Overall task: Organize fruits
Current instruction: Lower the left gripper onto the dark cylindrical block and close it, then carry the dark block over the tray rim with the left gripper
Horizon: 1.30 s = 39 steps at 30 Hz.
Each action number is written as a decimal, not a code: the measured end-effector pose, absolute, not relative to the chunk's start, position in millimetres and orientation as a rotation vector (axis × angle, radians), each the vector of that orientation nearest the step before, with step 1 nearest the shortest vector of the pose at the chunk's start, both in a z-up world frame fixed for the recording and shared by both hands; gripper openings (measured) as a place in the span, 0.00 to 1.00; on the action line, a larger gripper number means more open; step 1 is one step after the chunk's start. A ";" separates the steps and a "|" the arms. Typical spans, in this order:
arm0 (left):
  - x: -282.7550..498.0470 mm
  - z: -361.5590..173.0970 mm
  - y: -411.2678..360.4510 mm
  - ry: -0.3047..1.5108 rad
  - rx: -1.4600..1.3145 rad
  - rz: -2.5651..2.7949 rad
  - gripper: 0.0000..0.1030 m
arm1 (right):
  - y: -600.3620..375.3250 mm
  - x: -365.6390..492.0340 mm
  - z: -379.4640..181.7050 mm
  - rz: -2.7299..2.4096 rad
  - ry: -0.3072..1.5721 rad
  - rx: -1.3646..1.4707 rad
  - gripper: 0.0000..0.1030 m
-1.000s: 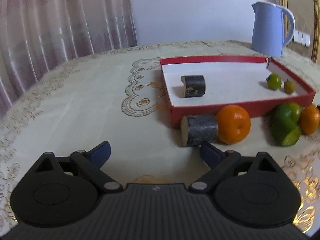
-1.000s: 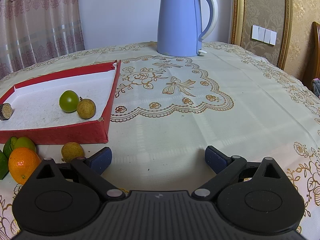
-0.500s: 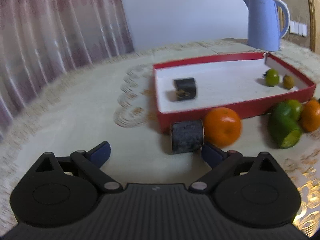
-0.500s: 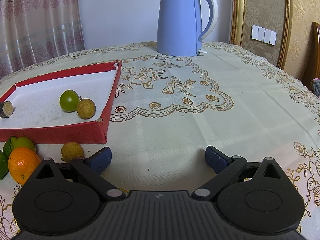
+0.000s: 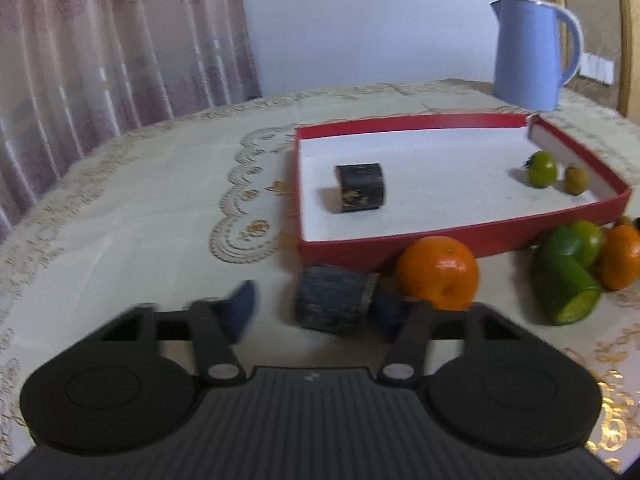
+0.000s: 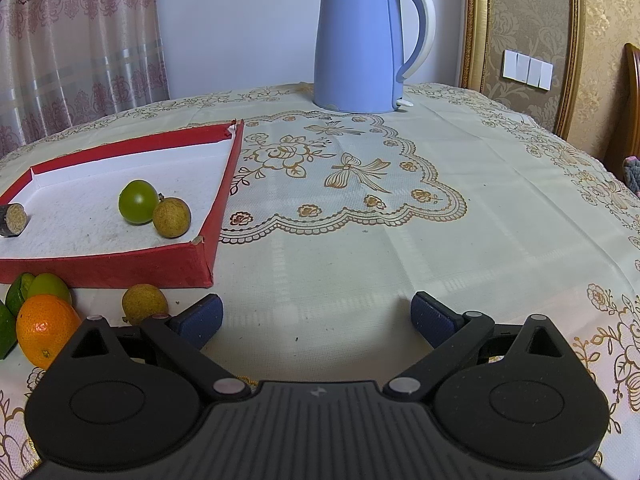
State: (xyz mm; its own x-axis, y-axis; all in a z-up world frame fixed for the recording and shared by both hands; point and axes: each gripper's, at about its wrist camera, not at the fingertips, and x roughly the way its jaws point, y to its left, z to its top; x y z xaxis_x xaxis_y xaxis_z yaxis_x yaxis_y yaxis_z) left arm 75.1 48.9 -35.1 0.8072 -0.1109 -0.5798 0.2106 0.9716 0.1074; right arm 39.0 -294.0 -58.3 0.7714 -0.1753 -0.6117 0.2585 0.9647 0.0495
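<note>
A red tray (image 5: 460, 236) with a white floor holds a dark sugarcane piece (image 5: 361, 187), a green fruit (image 5: 542, 169) and a brown longan (image 5: 576, 179). In front of the tray lie a second dark sugarcane piece (image 5: 334, 305), an orange (image 5: 438, 271), green fruit (image 5: 568, 272) and another orange (image 5: 622, 256). My left gripper (image 5: 316, 312) is open around the second sugarcane piece; its right finger touches it, the left stands apart. My right gripper (image 6: 316, 320) is open and empty above the cloth. A loose longan (image 6: 144, 303) lies beside its left finger.
A blue kettle (image 6: 364, 44) stands at the back of the table. The tray (image 6: 120, 264) sits to the left in the right wrist view, with an orange (image 6: 46, 328) and green fruit (image 6: 44, 288) in front of it. Curtains hang behind.
My left gripper has moved right and forward until the sugarcane piece lies between its fingers, and the fingers have narrowed. The right gripper has not moved.
</note>
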 end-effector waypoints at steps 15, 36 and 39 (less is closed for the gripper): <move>67.0 7.7 29.5 0.498 0.149 -0.187 0.31 | -294.2 39.2 -58.3 -0.236 0.649 0.134 0.98; 128.1 -23.0 9.3 0.587 0.169 -0.133 0.39 | -294.3 39.1 -58.4 -0.235 0.649 0.134 0.99; 125.3 -21.6 8.8 0.586 0.168 -0.135 0.43 | -294.3 39.1 -58.3 -0.235 0.649 0.134 0.99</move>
